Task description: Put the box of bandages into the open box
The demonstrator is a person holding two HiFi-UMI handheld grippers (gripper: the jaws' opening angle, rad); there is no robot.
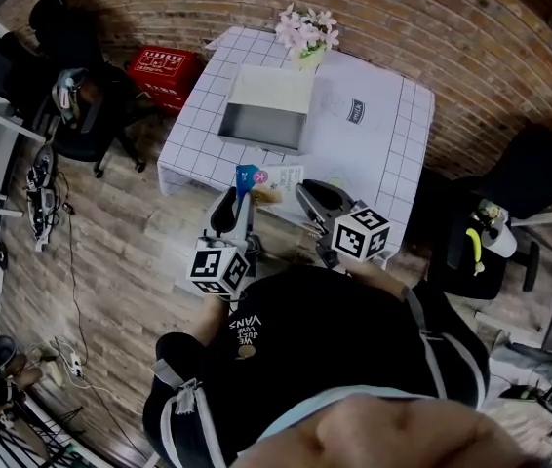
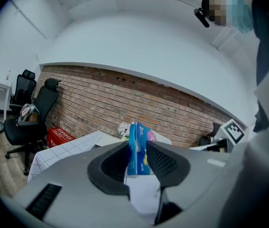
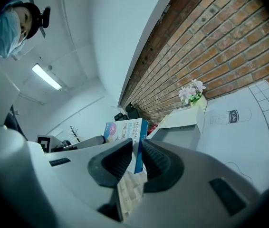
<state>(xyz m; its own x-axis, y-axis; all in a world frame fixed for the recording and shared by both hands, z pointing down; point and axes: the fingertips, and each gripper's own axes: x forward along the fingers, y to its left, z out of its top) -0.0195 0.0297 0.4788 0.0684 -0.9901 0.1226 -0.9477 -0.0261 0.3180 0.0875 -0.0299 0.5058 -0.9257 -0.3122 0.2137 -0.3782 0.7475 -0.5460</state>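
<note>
Both grippers are clenched on the bandage box (image 1: pixel 268 176): the left gripper (image 2: pixel 137 156) on its blue end, the right gripper (image 3: pixel 136 158) on the other; its long axis runs across between them, above the table's (image 1: pixel 378 149) near edge; the open box (image 1: pixel 256 123) lies straight ahead, well apart, toward the far edge.

The box of bandages (image 2: pixel 138 137) is recorded as printed card, smooth, with a slight sheen; the shells of the left gripper (image 2: pixel 137 152) and the right gripper (image 3: pixel 137 152) are noted as smooth matt grey plastic; the pads (image 2: pixel 162 161) are found black, matt, finely grid-textured; the open box (image 1: pixel 261 125) is judged plain grey card, matt; the table cover (image 1: pixel 193 115) is seen as white checked sheet, draped like cloth; the wall (image 1: pixel 452 37) is bare brick, rough; the floor (image 1: pixel 110 252) is wood-grain planking, low sheen; the crate (image 1: pixel 164 69) is red plastic.
</note>
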